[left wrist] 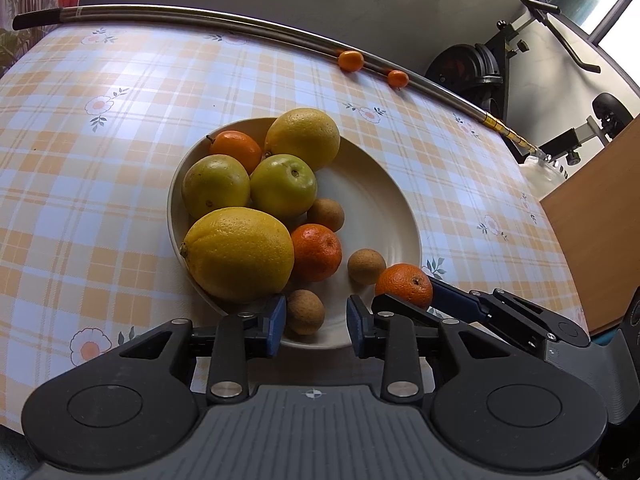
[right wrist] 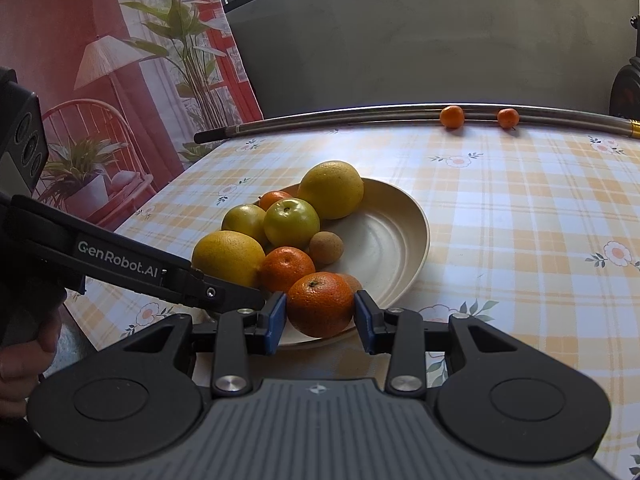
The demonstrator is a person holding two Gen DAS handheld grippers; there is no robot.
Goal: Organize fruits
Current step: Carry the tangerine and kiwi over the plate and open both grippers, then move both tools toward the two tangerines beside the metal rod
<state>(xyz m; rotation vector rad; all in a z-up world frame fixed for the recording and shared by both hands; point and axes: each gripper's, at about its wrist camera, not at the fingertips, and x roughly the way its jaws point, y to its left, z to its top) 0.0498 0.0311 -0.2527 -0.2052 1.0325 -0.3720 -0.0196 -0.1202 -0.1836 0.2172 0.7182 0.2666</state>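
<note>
right gripper (right wrist: 320, 316): pads pinching a mandarin (right wrist: 320, 304) at lower centre, over the bowl (right wrist: 404, 236) rim. left gripper (left wrist: 316, 320): jaws apart, brown fruit (left wrist: 305, 312) loose between them.

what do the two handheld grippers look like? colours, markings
Both the left gripper and right gripper match: black linkage arms with silver pivot bolts, blue pads on the jaws, and a grey ribbed body with a small compass-style mark. The left one's side reads "GenRobot.AI" in white. No cables show.

Both wrist cameras look steeply down along their fingers, close over the cream bowl (left wrist: 404, 216) of fruit. The left looks from the bowl's near edge, the right from beside it, and both share the bowl and checked tablecloth (right wrist: 520, 208).
</note>
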